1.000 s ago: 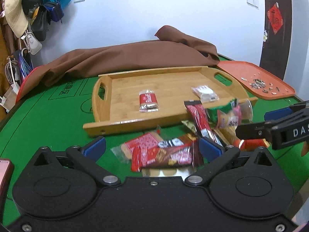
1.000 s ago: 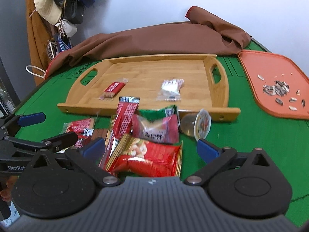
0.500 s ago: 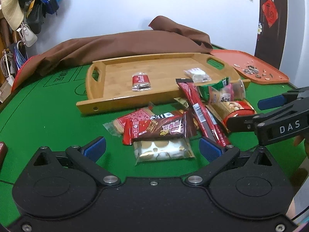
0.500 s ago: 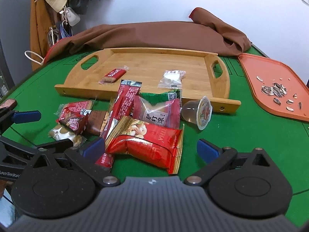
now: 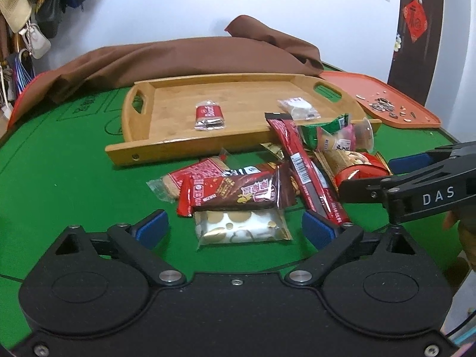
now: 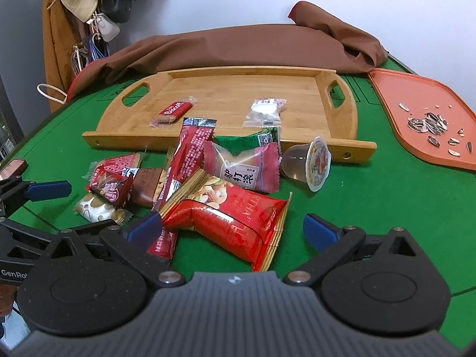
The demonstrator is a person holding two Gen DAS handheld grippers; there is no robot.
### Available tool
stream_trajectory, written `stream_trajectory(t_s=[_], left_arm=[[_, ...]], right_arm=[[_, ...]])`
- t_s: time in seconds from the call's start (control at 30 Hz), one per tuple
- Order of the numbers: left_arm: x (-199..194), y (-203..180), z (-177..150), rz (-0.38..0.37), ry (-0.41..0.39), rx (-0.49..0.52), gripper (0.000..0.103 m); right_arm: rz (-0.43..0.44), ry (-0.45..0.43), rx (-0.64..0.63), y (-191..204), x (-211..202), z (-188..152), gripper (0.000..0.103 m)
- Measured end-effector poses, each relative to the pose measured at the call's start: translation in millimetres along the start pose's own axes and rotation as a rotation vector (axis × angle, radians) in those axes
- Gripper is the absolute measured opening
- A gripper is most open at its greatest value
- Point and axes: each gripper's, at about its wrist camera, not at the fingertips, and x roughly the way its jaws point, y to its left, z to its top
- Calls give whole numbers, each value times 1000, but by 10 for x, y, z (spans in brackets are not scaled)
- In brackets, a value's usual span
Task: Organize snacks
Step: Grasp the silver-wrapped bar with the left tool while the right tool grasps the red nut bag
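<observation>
Snacks lie heaped on the green table (image 5: 59, 178) just near of the wooden tray (image 5: 166, 148), where two packets already rest. Our left gripper (image 5: 235, 227), jaws just narrowing yet still wide, brackets the gold-dotted packet (image 5: 241, 229); closing on it comes next, we judge. Our right gripper (image 6: 233, 227) gapes over the red nut bag (image 6: 238, 220). One jelly cup (image 6: 309, 163) lies far right

Brown cloth (image 5: 184, 56), seed-strewn orange tray (image 6: 416, 101), hanging bags (image 5: 38, 15).

Matt wood tray (image 6: 354, 145), glossy foil/plastic wrappers (image 6: 238, 217), green felt counter (image 6: 386, 202), brown cloth (image 6: 238, 47), matt orange plastic tray (image 6: 395, 101).
</observation>
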Motion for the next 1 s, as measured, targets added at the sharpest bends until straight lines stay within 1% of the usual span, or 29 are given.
stream_trajectory(t_s=[0.2,0.23,0.37,0.5,0.7,0.77,0.93,1.0], left_arm=[[46,1,-2,-7,17,-19,83],[45,-1,-2,-5,15,-17,82],[49,-6,5,-5,13,-14,74],[51,-8,6,-3,11,-16,70],[60,-67,-11,11,10,22,69],[65,-72,-5,15,13,21,70],[70,-86,-3,19,13,24,70],[64,-100,5,10,10,41,58]], right_arm=[[14,8,8,3,21,4,103],[14,7,6,7,25,5,103],[22,10,6,15,47,18,103],[34,17,11,21,74,29,103],[45,26,14,32,113,41,103],[46,28,11,42,120,44,103],[62,34,8,60,127,53,103],[68,38,1,75,128,56,103]])
